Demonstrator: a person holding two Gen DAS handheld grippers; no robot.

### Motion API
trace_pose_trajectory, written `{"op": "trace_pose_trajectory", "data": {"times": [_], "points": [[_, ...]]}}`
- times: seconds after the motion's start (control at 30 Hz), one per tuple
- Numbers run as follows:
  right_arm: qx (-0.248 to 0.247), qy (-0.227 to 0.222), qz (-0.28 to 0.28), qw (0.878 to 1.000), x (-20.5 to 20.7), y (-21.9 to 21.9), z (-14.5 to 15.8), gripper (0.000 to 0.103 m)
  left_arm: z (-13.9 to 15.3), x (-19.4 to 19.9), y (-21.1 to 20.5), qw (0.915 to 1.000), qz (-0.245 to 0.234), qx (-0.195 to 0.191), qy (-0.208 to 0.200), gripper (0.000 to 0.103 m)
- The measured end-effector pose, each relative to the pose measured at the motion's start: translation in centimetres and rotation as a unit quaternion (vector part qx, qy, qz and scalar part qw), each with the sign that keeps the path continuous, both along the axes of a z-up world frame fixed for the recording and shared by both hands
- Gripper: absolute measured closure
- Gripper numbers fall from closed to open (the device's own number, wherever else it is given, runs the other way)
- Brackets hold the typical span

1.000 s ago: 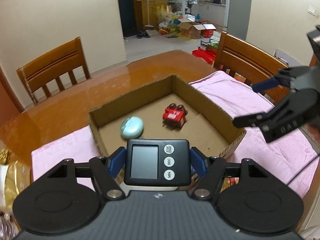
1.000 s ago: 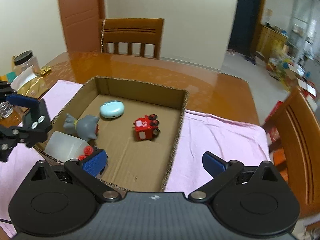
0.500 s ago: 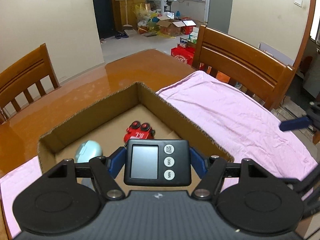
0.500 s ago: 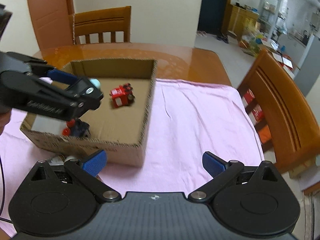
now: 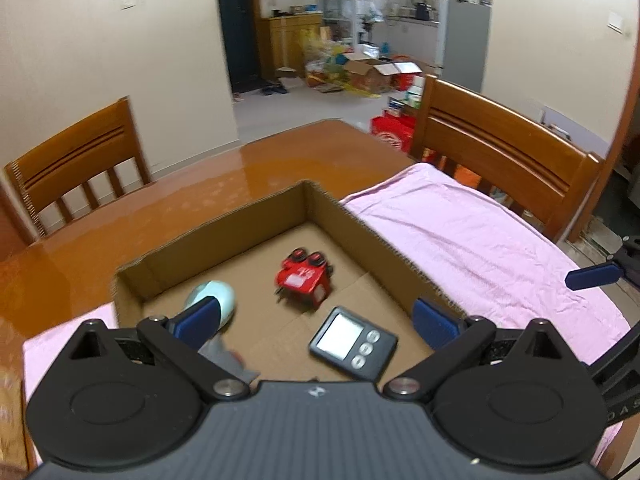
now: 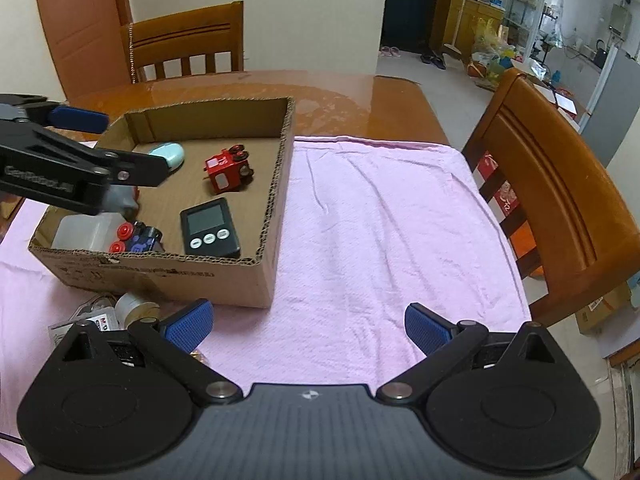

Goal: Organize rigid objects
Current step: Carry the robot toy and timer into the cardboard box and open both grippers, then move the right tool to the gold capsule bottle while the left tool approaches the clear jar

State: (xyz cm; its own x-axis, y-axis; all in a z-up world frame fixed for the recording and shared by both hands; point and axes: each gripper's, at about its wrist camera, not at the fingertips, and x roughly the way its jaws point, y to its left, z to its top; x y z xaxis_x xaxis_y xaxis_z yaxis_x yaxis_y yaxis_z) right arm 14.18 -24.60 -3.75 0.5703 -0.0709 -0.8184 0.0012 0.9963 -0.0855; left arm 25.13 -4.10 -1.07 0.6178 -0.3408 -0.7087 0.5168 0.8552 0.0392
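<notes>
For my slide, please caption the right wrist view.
Black timer lies inside the cardboard box beside a red toy truck.

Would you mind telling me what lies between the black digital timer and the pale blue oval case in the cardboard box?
Only bare cardboard floor separates the timer and case, seen from the right wrist.

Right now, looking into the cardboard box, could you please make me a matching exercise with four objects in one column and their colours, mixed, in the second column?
Objects:
1. timer
2. toy truck
3. oval case
4. cloth under the cardboard box

Colours:
A. pink
B. pale blue-green
C. black
D. red

Pairs: 1-C, 2-D, 3-B, 4-A
</notes>
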Motion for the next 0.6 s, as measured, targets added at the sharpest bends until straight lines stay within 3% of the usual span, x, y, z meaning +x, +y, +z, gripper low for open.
{"op": "trace_pose_trajectory", "data": {"times": [0.27,0.6], "points": [[0.007,0.01,0.017,1.0,-0.3,1.0,-0.9,0.0,-0.8,-2.6,3.5,0.9971,0.073,0.01,0.014,0.001],[0.026,0.039,0.025,0.999,-1.0,2.1,-3.1,0.0,-4.7,-6.8,6.7,0.9866,0.148,0.017,0.067,0.001]]}}
